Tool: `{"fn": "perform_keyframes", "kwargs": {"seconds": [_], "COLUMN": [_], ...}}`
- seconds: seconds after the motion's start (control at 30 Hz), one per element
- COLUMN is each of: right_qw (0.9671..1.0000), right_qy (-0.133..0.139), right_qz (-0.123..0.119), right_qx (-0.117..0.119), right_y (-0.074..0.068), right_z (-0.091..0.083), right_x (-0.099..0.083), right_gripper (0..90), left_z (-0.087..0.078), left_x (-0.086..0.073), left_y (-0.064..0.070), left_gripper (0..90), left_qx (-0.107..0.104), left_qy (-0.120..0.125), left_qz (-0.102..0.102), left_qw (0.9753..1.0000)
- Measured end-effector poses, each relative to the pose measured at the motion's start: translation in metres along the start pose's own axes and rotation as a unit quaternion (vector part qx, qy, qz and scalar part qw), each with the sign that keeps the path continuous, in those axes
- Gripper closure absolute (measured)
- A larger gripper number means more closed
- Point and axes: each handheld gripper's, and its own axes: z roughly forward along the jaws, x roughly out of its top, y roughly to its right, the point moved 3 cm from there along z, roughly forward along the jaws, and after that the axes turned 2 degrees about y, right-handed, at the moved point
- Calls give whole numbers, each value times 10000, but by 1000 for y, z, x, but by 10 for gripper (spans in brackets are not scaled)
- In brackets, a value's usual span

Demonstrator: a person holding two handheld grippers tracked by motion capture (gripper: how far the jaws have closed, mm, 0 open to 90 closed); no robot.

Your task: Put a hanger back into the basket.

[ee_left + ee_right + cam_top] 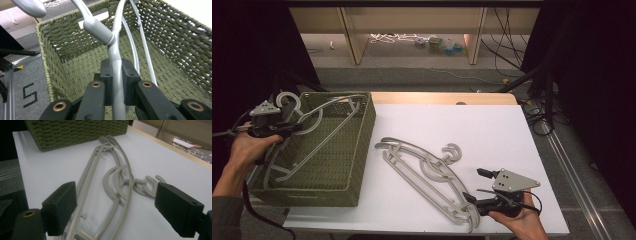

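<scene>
The left gripper [287, 127] clamped a hanger [117, 72] over the basket [362, 150]; the right gripper [115, 207] (jaws wide) faced lengthwise along the counter's hangers [117, 187].

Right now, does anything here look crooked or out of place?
Yes: the grey hanger held by the left hand-held gripper lies tilted across the green basket, its hook poking over the rim. The hangers on the table lie loosely overlapped.
</scene>
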Motion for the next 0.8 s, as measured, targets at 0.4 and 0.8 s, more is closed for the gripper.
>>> {"fn": "perform_keyframes", "kwargs": {"seconds": [0.4, 0.8], "right_qw": [10000, 10000], "right_qy": [-32, 2], "right_qz": [-2, 13], "right_qx": [-4, 6], "right_y": [0, 0], "right_z": [1, -1], "right_x": [-1, 0], "right_gripper": [188, 188], "left_z": [25, 23], "left_x": [-18, -14], "left_y": [2, 3], "left_gripper": [802, 700], "left_qx": [-6, 194], "left_qy": [4, -105], "left_qz": [-408, -345], "left_qw": [9992, 9992]}}
